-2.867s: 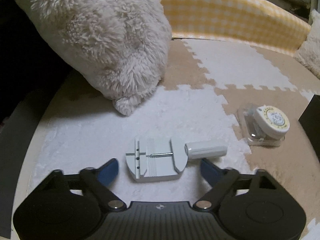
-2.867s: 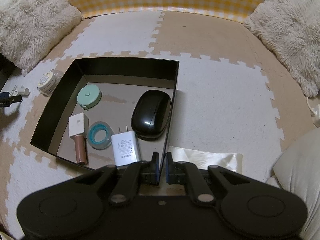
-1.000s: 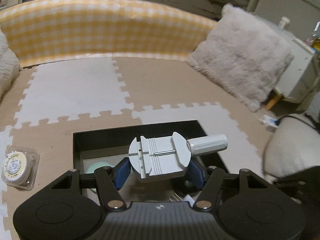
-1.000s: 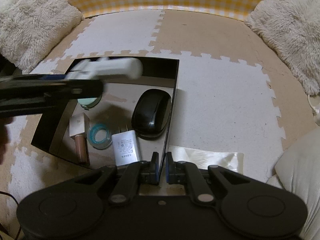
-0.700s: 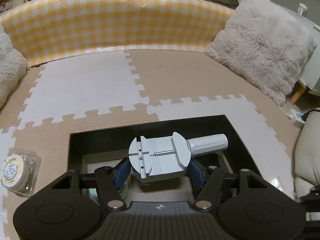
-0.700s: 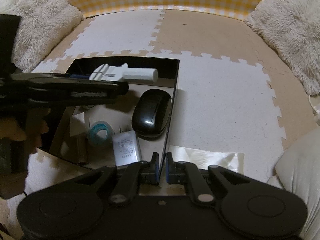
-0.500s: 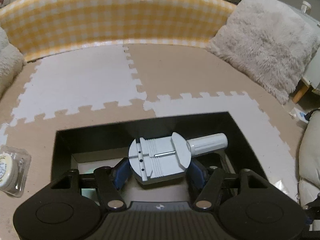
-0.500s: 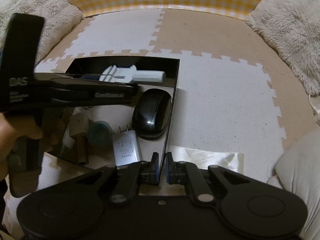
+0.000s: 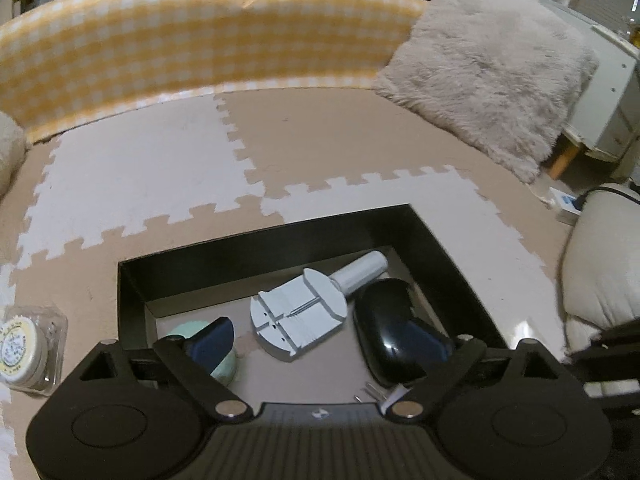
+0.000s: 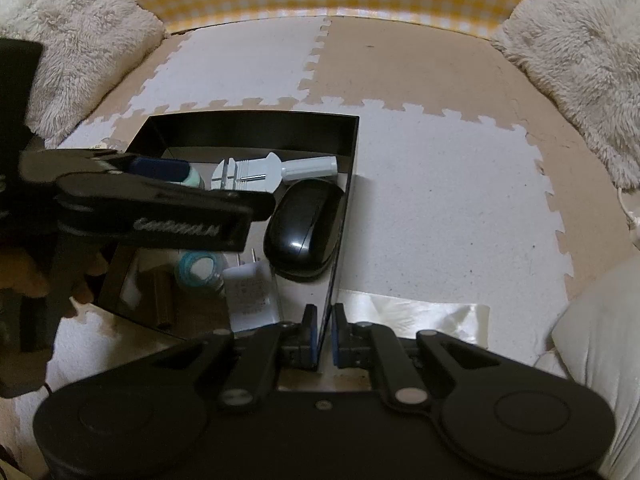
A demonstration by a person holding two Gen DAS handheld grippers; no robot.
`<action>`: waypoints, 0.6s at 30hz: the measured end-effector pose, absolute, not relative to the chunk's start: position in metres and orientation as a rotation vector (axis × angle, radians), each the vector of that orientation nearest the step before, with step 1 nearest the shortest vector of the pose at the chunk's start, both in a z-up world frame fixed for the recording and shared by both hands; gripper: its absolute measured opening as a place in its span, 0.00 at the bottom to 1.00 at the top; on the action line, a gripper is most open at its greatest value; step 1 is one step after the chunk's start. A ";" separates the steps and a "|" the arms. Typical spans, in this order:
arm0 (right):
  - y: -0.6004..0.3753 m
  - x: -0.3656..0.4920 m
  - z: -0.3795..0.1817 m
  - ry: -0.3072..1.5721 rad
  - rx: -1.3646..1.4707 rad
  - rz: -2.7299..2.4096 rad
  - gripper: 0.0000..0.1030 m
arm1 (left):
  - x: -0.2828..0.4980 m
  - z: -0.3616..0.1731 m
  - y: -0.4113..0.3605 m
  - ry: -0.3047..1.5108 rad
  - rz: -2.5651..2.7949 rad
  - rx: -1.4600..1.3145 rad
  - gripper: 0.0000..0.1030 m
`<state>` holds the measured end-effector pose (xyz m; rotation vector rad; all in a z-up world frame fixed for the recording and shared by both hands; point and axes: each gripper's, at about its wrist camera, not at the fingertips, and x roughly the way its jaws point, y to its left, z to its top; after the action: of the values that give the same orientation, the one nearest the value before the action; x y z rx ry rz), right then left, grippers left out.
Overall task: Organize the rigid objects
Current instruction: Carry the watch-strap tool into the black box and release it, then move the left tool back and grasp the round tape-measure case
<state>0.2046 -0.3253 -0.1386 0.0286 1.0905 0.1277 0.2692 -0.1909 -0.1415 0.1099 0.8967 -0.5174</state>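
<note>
Inside black box (image 9: 432, 240), left hand-held gripper (image 9: 316, 340) jaws just spread, releasing light rigid watch-link tool (image 9: 298, 318); regrasp across flat base.

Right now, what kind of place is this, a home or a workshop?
Most likely a home, a floor play or lounge corner. The floor is interlocking foam mats, edged by a padded yellow gingham bumper, with a fluffy cushion lying against it.
</note>
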 end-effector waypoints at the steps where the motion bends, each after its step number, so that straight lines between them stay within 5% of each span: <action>1: -0.325 0.205 -0.139 1.091 0.029 0.128 0.07 | 0.267 -0.139 -0.190 0.894 -0.522 0.105 0.91; 18: -0.326 0.204 -0.140 1.093 0.032 0.131 0.07 | 0.227 -0.109 -0.167 0.871 -0.569 0.127 1.00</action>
<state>0.2044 -0.3257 -0.1397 0.0316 1.0931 0.1308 0.2272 -0.1672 -0.1095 0.1273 0.8706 -0.5691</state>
